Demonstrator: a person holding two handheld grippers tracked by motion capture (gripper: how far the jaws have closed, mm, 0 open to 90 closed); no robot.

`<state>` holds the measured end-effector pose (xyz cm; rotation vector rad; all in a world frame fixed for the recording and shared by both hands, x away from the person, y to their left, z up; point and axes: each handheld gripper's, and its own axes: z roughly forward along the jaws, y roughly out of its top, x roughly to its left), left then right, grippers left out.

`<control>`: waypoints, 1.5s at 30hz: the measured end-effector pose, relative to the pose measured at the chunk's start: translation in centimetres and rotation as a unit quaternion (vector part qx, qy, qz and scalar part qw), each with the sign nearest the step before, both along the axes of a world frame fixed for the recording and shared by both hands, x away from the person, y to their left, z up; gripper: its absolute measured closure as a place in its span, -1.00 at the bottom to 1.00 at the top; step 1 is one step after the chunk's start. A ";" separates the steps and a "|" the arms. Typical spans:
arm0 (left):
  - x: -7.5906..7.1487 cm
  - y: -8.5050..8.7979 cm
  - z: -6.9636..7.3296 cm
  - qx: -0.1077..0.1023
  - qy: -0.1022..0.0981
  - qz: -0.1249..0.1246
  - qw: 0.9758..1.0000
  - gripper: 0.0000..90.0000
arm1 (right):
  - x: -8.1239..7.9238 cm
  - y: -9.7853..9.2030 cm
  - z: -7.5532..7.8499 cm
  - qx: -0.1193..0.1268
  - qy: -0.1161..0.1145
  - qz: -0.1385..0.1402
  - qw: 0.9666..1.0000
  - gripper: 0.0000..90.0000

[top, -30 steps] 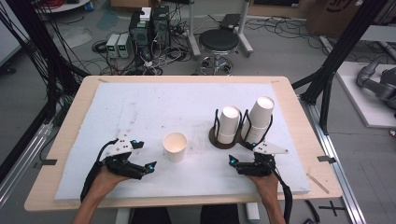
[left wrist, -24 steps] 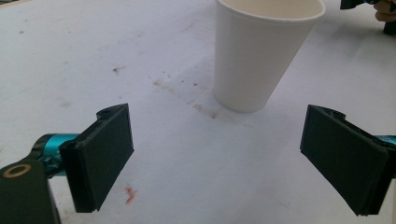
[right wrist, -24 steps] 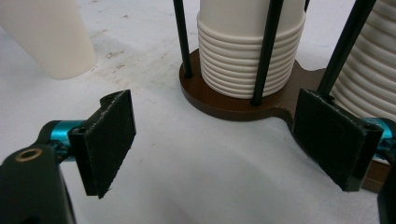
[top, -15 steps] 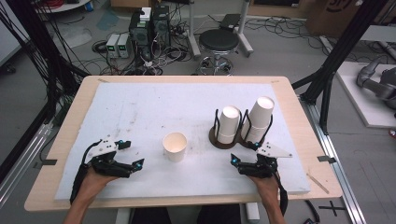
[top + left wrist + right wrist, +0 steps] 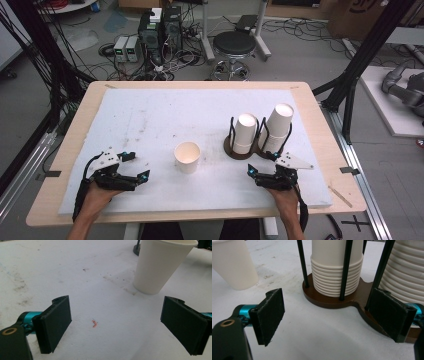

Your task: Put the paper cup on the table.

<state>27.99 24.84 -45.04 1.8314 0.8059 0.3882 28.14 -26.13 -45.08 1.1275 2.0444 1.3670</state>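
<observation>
A single white paper cup [image 5: 187, 156] stands upright and mouth up near the middle of the white mat; it is also at the upper right of the left gripper view [image 5: 160, 267] and at the upper left of the right gripper view [image 5: 233, 265]. A brown cup holder [image 5: 234, 149] with black rods holds two stacks of white cups [image 5: 245, 132] [image 5: 277, 127]. My left gripper [image 5: 139, 165] rests low on the mat left of the lone cup, open, with bare mat between its jaws [image 5: 115, 325]. My right gripper [image 5: 261, 164] sits just in front of the holder, open, facing its base [image 5: 329, 300] and the ribbed stacks [image 5: 335, 270].
The white mat [image 5: 150, 115] covers most of a wooden table [image 5: 320, 125]. A small orange speck [image 5: 94, 323] lies on the mat between the left jaws. Beyond the far edge are a stool [image 5: 235, 45] and electronics boxes [image 5: 160, 27] on the floor.
My left gripper has drawn back to the left and slightly toward the near edge, away from the lone cup. The right gripper, the cup and the holder have stayed put.
</observation>
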 end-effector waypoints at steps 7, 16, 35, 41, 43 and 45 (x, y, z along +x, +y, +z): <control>-0.2 0.6 -0.2 -0.022 0.000 0.001 1.000 -0.79 | 0.0 0.0 0.0 -0.003 -0.002 0.000 1.000 -0.69; -0.4 0.6 -0.2 -0.022 -0.007 0.009 1.000 -0.78 | 0.0 0.0 0.0 -0.001 -0.003 0.001 1.000 -0.69; -0.6 1.0 -0.3 -0.041 -0.017 0.028 0.999 -0.77 | -0.1 -0.1 0.0 0.002 -0.007 0.000 1.000 -0.67; -0.6 1.2 -0.4 -0.049 -0.016 0.039 0.998 -0.77 | -0.1 -0.1 0.0 0.000 -0.009 0.005 1.000 -0.67; -0.6 1.2 -0.4 -0.049 -0.016 0.038 0.998 -0.76 | -0.1 -0.1 0.0 0.001 -0.008 0.004 1.000 -0.67; -0.6 1.2 -0.4 -0.049 -0.015 0.038 0.998 -0.76 | -0.1 -0.1 0.0 0.001 -0.009 0.005 1.000 -0.67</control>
